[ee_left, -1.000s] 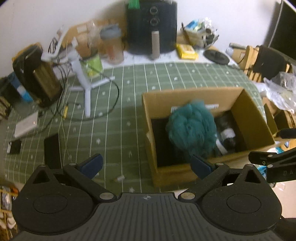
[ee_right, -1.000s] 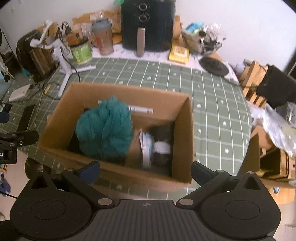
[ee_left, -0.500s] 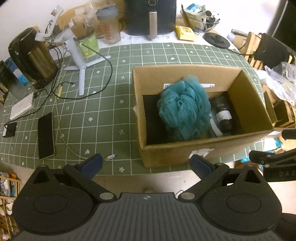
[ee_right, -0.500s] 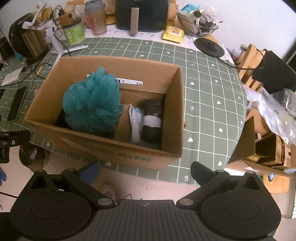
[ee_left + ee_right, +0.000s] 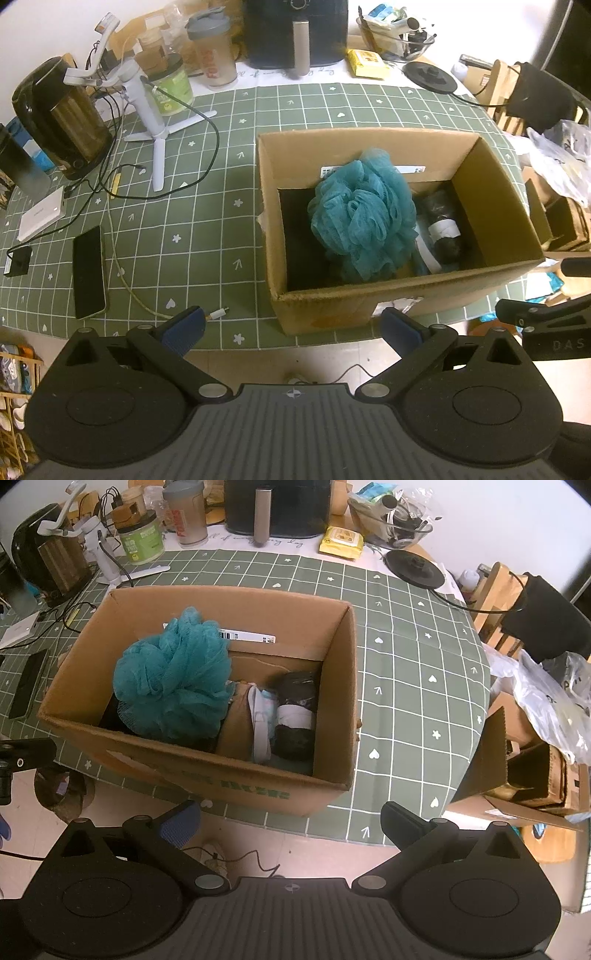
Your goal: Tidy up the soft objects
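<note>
Both jaws stand wide open and hold nothing: the left gripper (image 5: 291,325) and the right gripper (image 5: 291,819) hang at the bottom of their frames, off the table's near edge. Mid-frame, the teal loofah (image 5: 173,679) sits on top inside the box (image 5: 336,686), beside a dark roll (image 5: 295,716) with a white band. Packing looks finished or nearly so. No loose soft thing shows on the green cloth (image 5: 207,192), so the next move calls for finding one.
</note>
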The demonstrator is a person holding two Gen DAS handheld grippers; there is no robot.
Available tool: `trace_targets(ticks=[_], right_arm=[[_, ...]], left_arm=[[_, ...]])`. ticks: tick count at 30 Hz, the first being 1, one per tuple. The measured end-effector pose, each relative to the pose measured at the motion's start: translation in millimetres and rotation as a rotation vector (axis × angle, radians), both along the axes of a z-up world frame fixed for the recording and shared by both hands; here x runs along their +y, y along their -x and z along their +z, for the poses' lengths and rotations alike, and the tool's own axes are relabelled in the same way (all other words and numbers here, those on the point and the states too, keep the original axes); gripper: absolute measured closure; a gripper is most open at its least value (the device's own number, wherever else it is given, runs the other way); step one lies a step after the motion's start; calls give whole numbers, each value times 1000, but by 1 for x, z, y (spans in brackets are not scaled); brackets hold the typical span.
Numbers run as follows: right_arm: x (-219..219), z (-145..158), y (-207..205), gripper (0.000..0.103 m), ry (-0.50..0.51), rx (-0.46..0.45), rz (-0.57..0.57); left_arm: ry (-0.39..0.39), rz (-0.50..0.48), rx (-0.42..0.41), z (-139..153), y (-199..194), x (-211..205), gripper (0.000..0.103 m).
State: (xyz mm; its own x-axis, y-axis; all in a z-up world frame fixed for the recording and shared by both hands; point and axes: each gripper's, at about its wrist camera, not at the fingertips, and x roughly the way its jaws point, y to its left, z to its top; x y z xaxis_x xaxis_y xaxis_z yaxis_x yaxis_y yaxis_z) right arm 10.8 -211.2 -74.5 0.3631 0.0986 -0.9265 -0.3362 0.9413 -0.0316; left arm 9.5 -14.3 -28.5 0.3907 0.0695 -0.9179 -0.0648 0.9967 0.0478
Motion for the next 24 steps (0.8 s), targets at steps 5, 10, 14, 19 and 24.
trace_targets(ticks=[5, 10, 14, 19, 24], right_arm=[[0, 0, -1, 0, 3, 3, -1], [1, -1, -2, 0, 2, 7, -6], [2, -2, -2, 0, 3, 7, -8], [4, -2, -1, 0, 3, 11, -11], [10, -2, -2, 0, -7, 15, -17]], left_arm=[[5, 2, 1, -1, -2, 2, 0], [7, -1, 1, -1, -2, 3, 0], [9, -4, 3, -1, -2, 4, 0], [15, -11, 11, -4, -2, 7, 0], [34, -27, 0, -4, -3, 12, 0]])
